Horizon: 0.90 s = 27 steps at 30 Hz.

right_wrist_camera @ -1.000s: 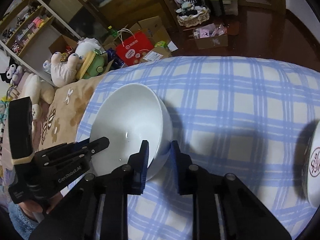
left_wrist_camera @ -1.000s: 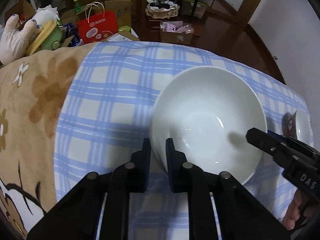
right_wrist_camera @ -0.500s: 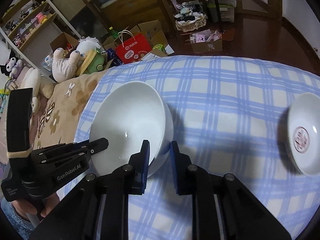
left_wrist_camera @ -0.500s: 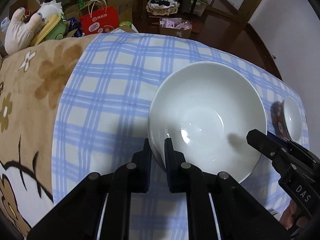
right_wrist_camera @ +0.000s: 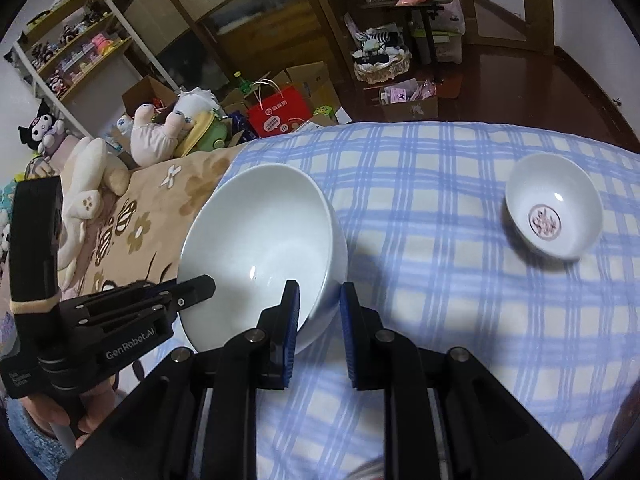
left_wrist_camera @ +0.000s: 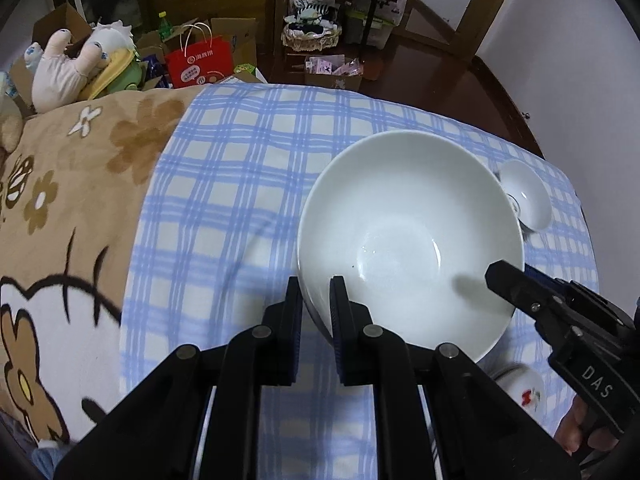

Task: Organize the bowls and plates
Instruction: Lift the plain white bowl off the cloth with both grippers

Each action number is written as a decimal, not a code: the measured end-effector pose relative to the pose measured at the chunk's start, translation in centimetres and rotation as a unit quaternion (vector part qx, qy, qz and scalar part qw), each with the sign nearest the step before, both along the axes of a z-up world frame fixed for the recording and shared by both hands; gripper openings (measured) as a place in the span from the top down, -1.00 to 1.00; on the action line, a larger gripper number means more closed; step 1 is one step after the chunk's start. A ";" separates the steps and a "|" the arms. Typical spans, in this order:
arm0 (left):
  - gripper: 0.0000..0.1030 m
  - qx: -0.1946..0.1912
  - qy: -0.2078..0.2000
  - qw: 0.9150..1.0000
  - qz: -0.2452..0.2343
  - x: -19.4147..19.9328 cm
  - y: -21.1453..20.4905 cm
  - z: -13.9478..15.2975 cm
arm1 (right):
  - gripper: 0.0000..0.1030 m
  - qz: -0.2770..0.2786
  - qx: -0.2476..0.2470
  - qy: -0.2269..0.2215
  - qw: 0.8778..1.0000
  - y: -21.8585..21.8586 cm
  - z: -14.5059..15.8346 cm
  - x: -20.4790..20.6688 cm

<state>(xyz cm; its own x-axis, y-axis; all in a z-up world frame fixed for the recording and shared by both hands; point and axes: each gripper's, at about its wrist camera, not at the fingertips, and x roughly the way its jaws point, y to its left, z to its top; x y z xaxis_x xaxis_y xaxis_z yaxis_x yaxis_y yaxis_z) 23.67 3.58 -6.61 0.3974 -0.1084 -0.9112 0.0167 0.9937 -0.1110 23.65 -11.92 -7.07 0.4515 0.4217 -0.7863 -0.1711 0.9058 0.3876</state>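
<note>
A large white bowl [left_wrist_camera: 412, 240] is held in the air above the blue checked cloth [left_wrist_camera: 240, 184]. My left gripper [left_wrist_camera: 316, 292] is shut on its near left rim. My right gripper [right_wrist_camera: 318, 300] is shut on its opposite rim, one finger inside and one outside; the bowl also shows in the right wrist view [right_wrist_camera: 260, 248]. The right gripper appears in the left wrist view [left_wrist_camera: 520, 284] at the bowl's right side. A small white bowl with a red mark inside [right_wrist_camera: 554, 212] sits on the cloth to the right, partly hidden behind the large bowl in the left wrist view [left_wrist_camera: 528, 196].
A brown flowered blanket [left_wrist_camera: 72, 184] covers the left of the bed. A small white item with red print [left_wrist_camera: 524, 384] lies under the large bowl's near right. Plush toys [right_wrist_camera: 160, 132], a red bag [right_wrist_camera: 280, 112] and boxes stand beyond the far edge.
Both grippers have raised the large bowl higher above the cloth and carried it rightward. The small bowl has come into fuller view to the right.
</note>
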 end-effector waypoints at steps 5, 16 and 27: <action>0.74 -0.007 0.006 1.000 0.001 -2.6 0.3 0.4 | 0.59 -0.006 0.004 0.004 1.000 0.1 0.0 -3.0; 0.73 -0.012 0.018 1.000 0.002 -6.4 0.7 -0.8 | 0.59 -0.011 -0.002 0.017 1.000 0.6 -1.1 -7.3; 0.72 -0.018 0.044 0.999 -0.009 -6.8 0.4 -4.3 | 0.59 -0.017 -0.017 0.048 0.999 0.4 -4.1 -8.2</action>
